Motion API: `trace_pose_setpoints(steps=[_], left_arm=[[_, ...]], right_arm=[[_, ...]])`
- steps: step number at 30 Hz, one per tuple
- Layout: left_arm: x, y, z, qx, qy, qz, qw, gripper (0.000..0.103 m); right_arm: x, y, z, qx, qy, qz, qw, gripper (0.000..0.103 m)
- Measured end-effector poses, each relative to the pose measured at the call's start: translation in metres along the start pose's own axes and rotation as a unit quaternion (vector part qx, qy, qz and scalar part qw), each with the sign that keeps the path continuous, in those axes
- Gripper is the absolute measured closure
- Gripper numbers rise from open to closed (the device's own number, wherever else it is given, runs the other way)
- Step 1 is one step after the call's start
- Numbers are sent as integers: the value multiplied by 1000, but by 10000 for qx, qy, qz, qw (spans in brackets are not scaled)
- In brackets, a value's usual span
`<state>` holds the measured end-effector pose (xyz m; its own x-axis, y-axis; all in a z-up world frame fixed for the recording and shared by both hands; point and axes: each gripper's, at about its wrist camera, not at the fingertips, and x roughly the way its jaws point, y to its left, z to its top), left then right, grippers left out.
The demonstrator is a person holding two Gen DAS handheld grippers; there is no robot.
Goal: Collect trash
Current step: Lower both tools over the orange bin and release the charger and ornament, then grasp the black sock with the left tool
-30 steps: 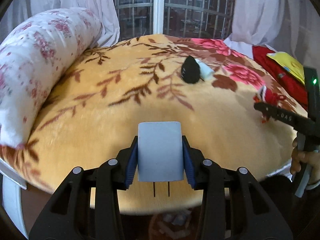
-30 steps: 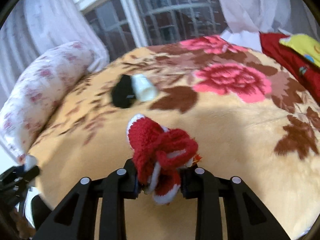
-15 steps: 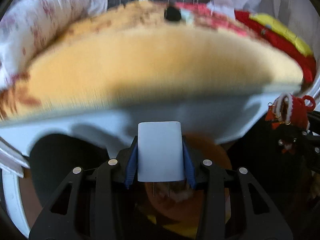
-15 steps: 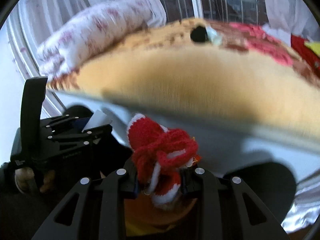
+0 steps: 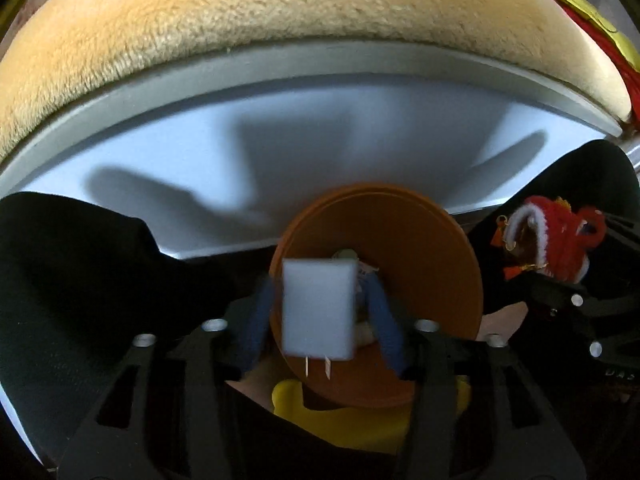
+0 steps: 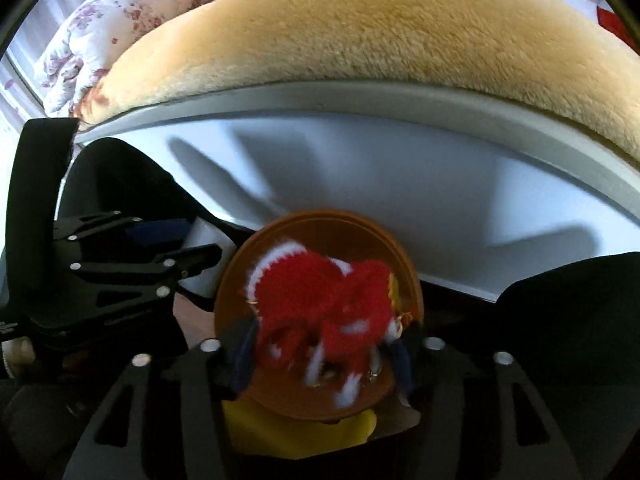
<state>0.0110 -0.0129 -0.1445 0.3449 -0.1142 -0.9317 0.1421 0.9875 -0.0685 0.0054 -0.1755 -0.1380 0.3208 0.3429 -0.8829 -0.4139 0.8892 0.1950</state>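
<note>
My left gripper (image 5: 320, 320) stands open over an orange round bin (image 5: 424, 272) on the floor by the bed. A white plug charger (image 5: 319, 312) is loose between its blue pads (image 5: 384, 324), blurred, clear of both. My right gripper (image 6: 324, 352) is open too, above the same bin (image 6: 248, 276). A red and white knitted ornament (image 6: 320, 304) is blurred between its jaws. In the left wrist view the ornament (image 5: 556, 240) and right gripper show at the right. In the right wrist view the left gripper (image 6: 168, 248) shows at the left.
The bed's white frame (image 5: 280, 132) and tan fleece blanket (image 5: 260, 12) fill the upper view. A floral pillow (image 6: 120, 16) lies at the bed's left end. Something yellow (image 5: 352, 424) sits by the bin. Dark fabric (image 5: 80, 280) hangs at the left.
Both grippers dropped from above the bed to over the orange bin. Both jaws have opened, and the charger and the ornament have come loose between them.
</note>
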Motion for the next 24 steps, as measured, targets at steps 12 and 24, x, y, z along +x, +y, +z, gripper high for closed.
trace_pose_setpoints(steps=[12, 24], left_arm=[[-4, 1, -4, -101, -45, -47, 9999, 39], [-45, 13, 0, -292, -664, -137, 9973, 39]], right_arm=[[-5, -11, -3, 387, -113, 121, 9991, 36], [-36, -10, -3, 160, -370, 29, 9992, 26]])
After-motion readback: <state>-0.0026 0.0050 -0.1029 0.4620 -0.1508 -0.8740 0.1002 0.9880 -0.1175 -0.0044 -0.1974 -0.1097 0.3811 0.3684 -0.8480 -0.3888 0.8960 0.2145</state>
